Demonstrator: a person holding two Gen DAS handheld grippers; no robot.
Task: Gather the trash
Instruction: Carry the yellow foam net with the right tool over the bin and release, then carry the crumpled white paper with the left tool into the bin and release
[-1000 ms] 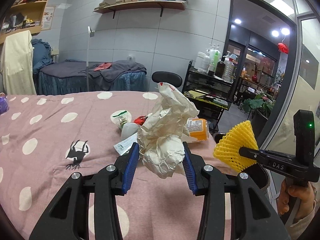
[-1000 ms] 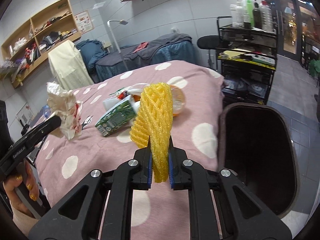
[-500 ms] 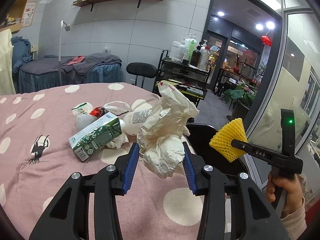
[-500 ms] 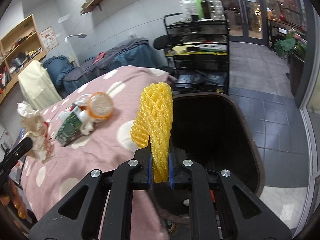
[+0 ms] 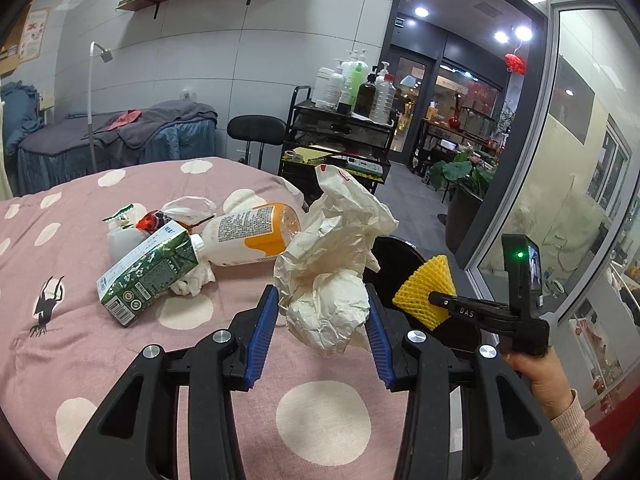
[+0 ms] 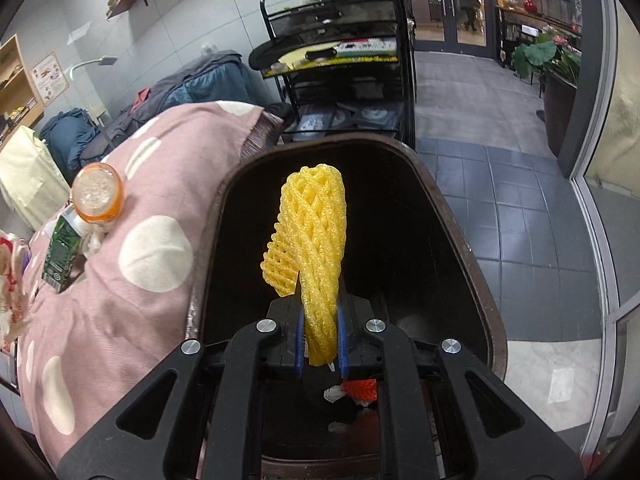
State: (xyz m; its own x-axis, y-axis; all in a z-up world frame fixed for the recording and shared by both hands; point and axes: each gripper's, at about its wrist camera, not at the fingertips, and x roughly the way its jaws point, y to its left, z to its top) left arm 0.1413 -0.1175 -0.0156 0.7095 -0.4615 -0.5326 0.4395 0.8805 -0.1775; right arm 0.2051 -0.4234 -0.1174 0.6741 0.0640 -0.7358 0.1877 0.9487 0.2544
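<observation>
- Right hand-held gripper (image 6: 318,344), clamped on yellow net (image 6: 316,248), hangs over the bin (image 6: 460,240): drop step; next, part the jaws.
- Left hand-held gripper (image 5: 322,320) clamps crumpled paper (image 5: 332,272) beside the bin, over the bed (image 5: 80,200).

pink spotted bed (image 5: 120,360) carries green carton (image 5: 148,272), orange-labelled bottle (image 5: 252,236), wrappers (image 5: 160,220).

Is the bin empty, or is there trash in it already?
Not empty: the bin has red and white scraps at its bottom, below the right gripper.
</observation>
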